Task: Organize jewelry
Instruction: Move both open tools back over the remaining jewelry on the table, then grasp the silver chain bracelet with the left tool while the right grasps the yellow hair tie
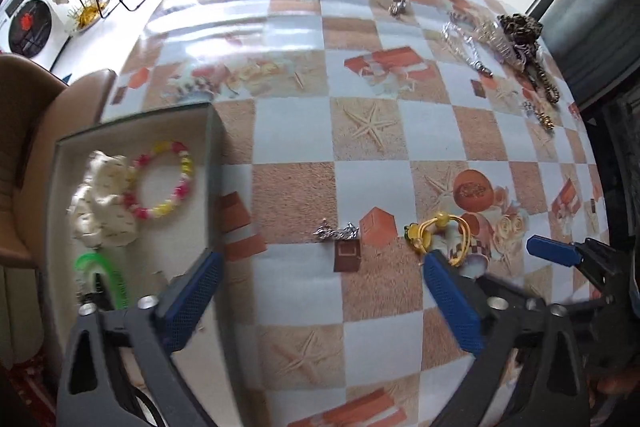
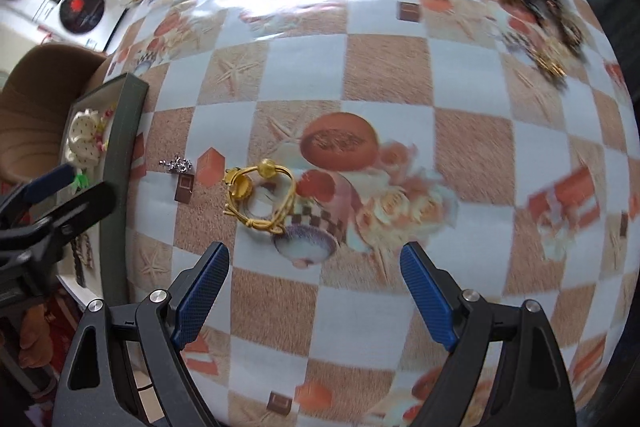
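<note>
The yellow cord bracelet (image 2: 260, 197) was the obvious next pick. It lay flat on the checkered tablecloth (image 2: 384, 75), toward the near edge of the table, just ahead of the right gripper (image 2: 314, 289). My guess is it weighed next to nothing: thin, floppy cord loops with a couple of hard yellow beads and a knot. Soft stuff like that would sag and slip out of a loose pinch, so I'd have clamped across the bundled cords next to a bead, not on the round bead, which would probably squirt out of the pads.

Just to its left sat a small silver chain piece (image 1: 336, 231), tiny and fiddly, likely needing a pinch right down at the cloth.

Both tools were spread wide with nothing in them. The left gripper (image 1: 320, 301) hung over the near edge, with its left finger above the open box (image 1: 216, 163). That box sat at the table's left edge and held a pink-and-yellow bead bracelet (image 1: 162, 181), a cream scrunchie (image 1: 104, 199) and a green comb (image 1: 106, 277).

A tangled pile of chains and dark necklaces (image 1: 508, 39) waited near the far right corner, well apart from all of this.
</note>
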Available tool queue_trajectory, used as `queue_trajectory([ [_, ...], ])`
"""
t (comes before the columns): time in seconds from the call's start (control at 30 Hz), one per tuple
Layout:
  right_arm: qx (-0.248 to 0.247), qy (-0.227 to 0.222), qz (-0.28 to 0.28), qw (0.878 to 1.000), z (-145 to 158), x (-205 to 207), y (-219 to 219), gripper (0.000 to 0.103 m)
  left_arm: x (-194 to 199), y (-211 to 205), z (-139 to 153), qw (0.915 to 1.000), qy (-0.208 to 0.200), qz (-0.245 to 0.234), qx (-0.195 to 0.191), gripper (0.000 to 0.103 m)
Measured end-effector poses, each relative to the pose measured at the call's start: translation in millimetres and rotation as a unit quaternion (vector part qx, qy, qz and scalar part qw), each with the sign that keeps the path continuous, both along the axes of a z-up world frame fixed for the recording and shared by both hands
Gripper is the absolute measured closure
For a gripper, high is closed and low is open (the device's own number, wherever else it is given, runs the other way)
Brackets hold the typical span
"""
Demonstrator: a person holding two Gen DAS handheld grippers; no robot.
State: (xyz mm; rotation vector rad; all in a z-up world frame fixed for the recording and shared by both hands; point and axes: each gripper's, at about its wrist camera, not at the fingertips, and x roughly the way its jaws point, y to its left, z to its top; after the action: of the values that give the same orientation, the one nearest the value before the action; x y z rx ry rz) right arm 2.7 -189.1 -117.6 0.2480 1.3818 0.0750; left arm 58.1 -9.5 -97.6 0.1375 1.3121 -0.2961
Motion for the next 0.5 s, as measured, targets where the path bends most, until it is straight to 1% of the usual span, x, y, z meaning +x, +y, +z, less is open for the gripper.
queue_trajectory([
  [0.07,-0.005,-0.009,0.015,1.0,-4.5,0.3,5.0,0.014,4.4,-3.0,-11.4,0.9999,0.008,0.006,0.001,0.009],
  [0.23,-0.018,-0.047,0.042,0.998,-10.5,-3.1,14.6,0.014,13.3,-8.6,-32.5,0.9997,0.009,0.021,0.009,0.009],
  [0.33,-0.034,-0.07,0.057,0.995,-14.5,-1.1,22.5,0.014,16.1,-12.2,-42.7,0.9996,0.006,0.022,0.018,0.021],
  [0.4,-0.045,-0.086,0.066,0.993,-17.4,1.3,28.1,0.014,16.7,-13.4,-50.7,0.9994,0.008,0.025,0.025,0.022],
  [0.43,-0.048,-0.092,0.07,0.992,-19.4,2.8,30.9,0.014,16.2,-13.5,-52.7,0.9993,0.007,0.025,0.025,0.025],
  [0.5,-0.053,-0.1,0.077,0.991,-23.5,5.0,35.2,0.014,13.7,-14.1,-53.8,0.9992,-0.003,0.025,0.032,0.026],
])
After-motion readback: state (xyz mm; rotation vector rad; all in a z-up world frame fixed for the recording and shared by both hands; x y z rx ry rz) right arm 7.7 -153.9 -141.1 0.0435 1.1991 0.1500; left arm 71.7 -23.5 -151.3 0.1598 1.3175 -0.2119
